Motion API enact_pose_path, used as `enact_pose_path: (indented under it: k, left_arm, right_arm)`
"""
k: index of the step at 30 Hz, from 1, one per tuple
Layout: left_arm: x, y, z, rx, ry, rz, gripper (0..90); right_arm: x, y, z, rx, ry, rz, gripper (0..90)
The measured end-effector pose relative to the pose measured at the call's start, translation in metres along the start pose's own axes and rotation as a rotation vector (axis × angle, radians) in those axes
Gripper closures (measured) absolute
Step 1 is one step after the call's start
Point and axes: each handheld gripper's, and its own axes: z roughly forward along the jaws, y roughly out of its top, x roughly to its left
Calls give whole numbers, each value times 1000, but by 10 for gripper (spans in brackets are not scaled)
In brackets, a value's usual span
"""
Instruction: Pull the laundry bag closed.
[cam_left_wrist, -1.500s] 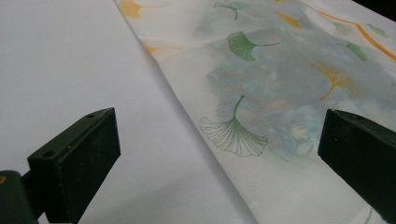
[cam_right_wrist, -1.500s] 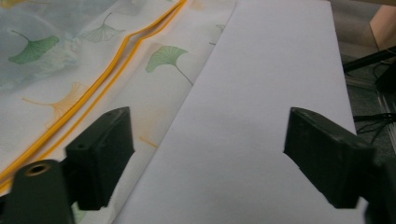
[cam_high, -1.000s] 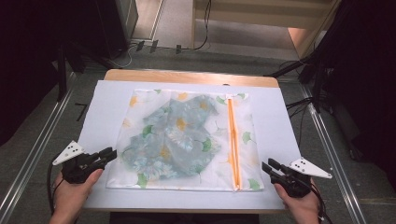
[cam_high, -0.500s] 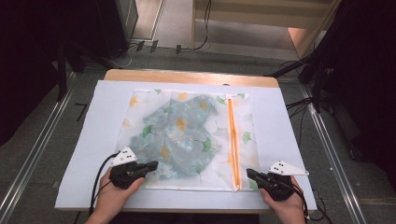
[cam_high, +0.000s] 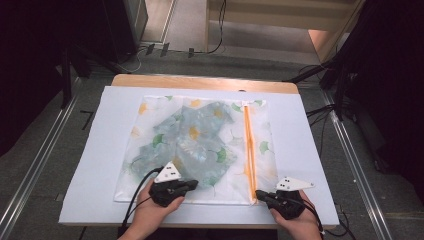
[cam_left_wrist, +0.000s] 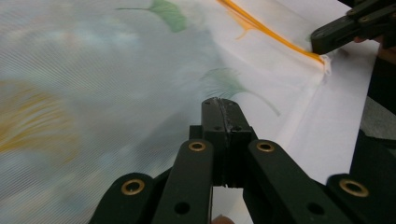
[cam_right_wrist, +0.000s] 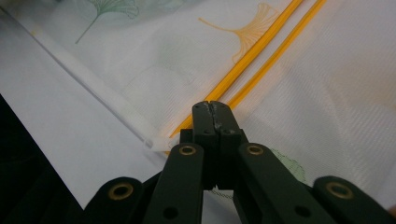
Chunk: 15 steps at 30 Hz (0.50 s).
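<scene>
Mesh bag (cam_high: 200, 145) with ginkgo-leaf print lies flat, centre of white sheet (cam_high: 310, 150) on counter (cam_high: 200, 81). Orange zipper (cam_high: 248, 150) runs 12-to-6 along bag's right side. Your left gripper (cam_high: 187, 186) at bag's 6 o'clock edge, jaws pressed together over mesh. Your right gripper (cam_high: 262, 195) at bag's 5 o'clock corner, jaws closed beside zipper end; whether fabric is pinched, cannot tell.

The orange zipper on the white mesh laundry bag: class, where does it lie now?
In the high view, the orange zipper runs front to back along the right side of the white mesh laundry bag, its near end just beside the right gripper.
</scene>
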Motion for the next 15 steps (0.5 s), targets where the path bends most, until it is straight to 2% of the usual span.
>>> enact_pose_path:
  k: [1,3,7,8,9,10,11,13,14,15]
  left_arm:
    - [-11,5,15,1,-31,5,900]
    - [-24,13,31,11,-60,28,899]
    - [-43,25,55,15,-98,38,897]
    - [-49,27,63,26,-97,49,898]
    - [-49,27,63,26,-97,49,900]
    - [-55,29,75,52,-103,58,900]
    - [-58,30,80,55,-103,52,900]
    - [-60,30,84,67,-104,44,900]
    - [-62,30,88,77,-113,47,900]
    - [-64,30,91,85,-102,60,900]
  right_arm:
    - [0,0,3,13,-10,-8,900]
    - [0,0,3,10,-21,-11,900]
    - [0,-1,3,11,-21,-17,900]
    - [-1,-1,3,8,-19,-16,900]
    - [-1,-1,3,4,-15,-11,900]
    - [-2,-1,2,7,-12,-6,900]
    - [-2,-2,2,8,-9,-7,900]
    - [-2,-2,2,8,-2,-4,900]
    - [-2,-2,2,8,-2,-4,900]
    - [-2,-2,2,7,-1,-4,900]
